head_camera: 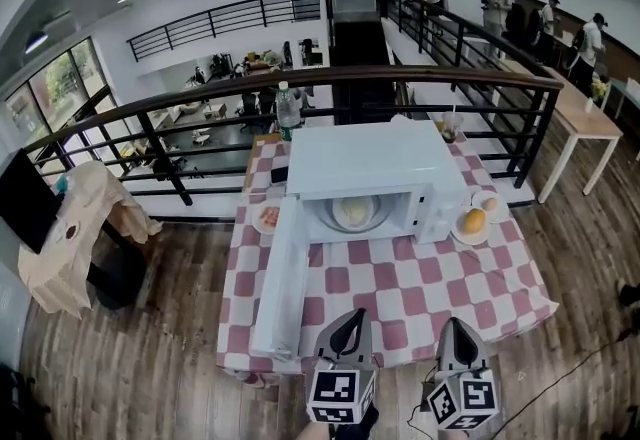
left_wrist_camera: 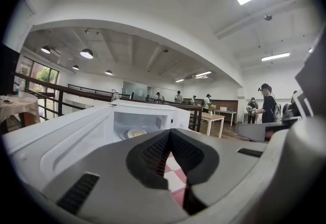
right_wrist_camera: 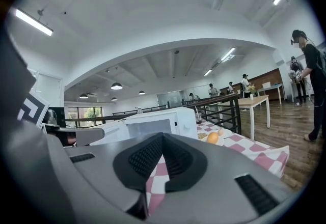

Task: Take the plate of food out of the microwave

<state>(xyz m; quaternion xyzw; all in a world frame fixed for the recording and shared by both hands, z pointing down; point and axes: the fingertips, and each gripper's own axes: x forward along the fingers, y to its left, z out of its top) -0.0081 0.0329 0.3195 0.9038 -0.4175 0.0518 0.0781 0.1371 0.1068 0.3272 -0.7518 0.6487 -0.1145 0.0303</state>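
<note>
A white microwave (head_camera: 365, 178) stands on a red-and-white checked table (head_camera: 400, 298), its door (head_camera: 282, 278) swung wide open to the left. Inside the cavity sits a plate of pale food (head_camera: 353, 212), also seen as the plate of food (left_wrist_camera: 135, 133) in the left gripper view. My left gripper (head_camera: 348, 330) and right gripper (head_camera: 455, 336) hover side by side over the table's near edge, well short of the microwave (right_wrist_camera: 158, 125). Both are shut with nothing between their jaws.
A plate with an orange and an egg (head_camera: 474, 220) lies right of the microwave, and another small plate (head_camera: 266, 218) lies left behind the door. A water bottle (head_camera: 288, 108) stands at the back. A black railing (head_camera: 300, 88) runs behind the table. People stand at far desks.
</note>
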